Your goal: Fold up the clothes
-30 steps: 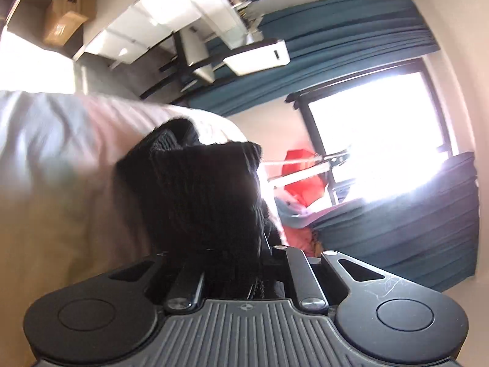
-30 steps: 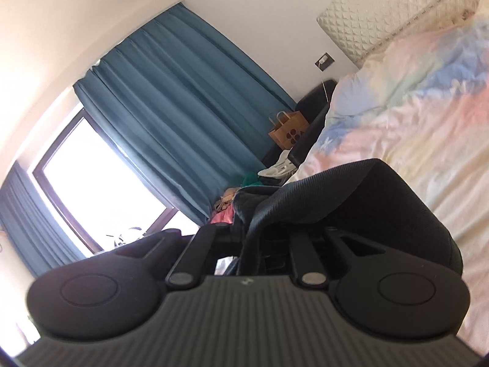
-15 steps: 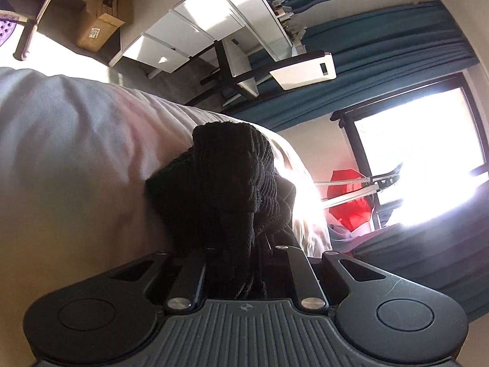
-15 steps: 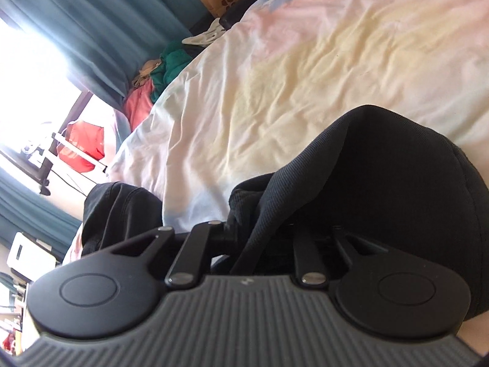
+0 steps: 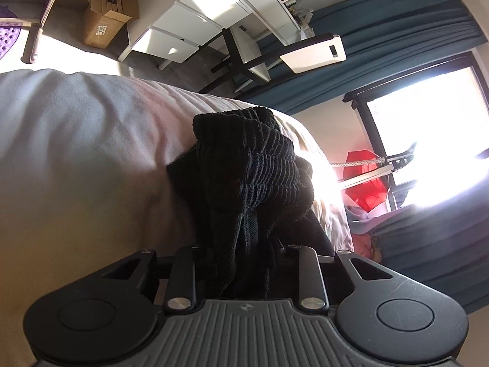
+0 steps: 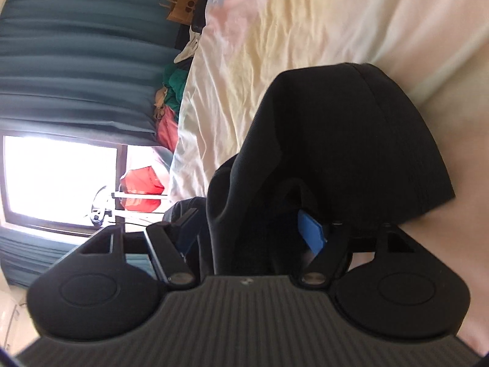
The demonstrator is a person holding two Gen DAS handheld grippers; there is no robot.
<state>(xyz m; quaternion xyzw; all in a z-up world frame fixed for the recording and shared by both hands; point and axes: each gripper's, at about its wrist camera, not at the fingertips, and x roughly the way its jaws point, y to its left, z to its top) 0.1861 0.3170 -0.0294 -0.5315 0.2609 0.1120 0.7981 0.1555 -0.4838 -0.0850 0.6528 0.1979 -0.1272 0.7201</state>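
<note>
The bed (image 5: pixel 76 159) is my landmark: a pale, rumpled duvet, whitish toward the foot and washed with yellow and pink farther up in my right view. Beyond the bed's foot edge stand a white drawer unit (image 5: pixel 183 27) and a cardboard box (image 5: pixel 105 20) on grey carpet; teal curtains (image 5: pixel 397 21) frame a glaring window (image 5: pixel 428 128), with a red garment (image 5: pixel 365 183) on a drying rack beside the bed. Past the bed's far side in the right view sit a brown paper bag (image 6: pixel 183 7) and a heap of green and pink clothes (image 6: pixel 169 104).

My left gripper (image 5: pixel 241 263) points down at the bed, and the black ribbed knit garment (image 5: pixel 247 168) bunches up on the duvet straight ahead of it. Its jaws have just been opening a little; cloth still fills the gap, and I cannot tell whether the pads still press it.

My right gripper (image 6: pixel 253 235) is rolled sideways, low over the bed. Its jaws have just been opening wide, its blue pads (image 6: pixel 311 235) stand clear, and the garment's smoother fold (image 6: pixel 351 140) drapes loosely between them onto the duvet.

The duvet beyond that fold lies bare up the bed.
</note>
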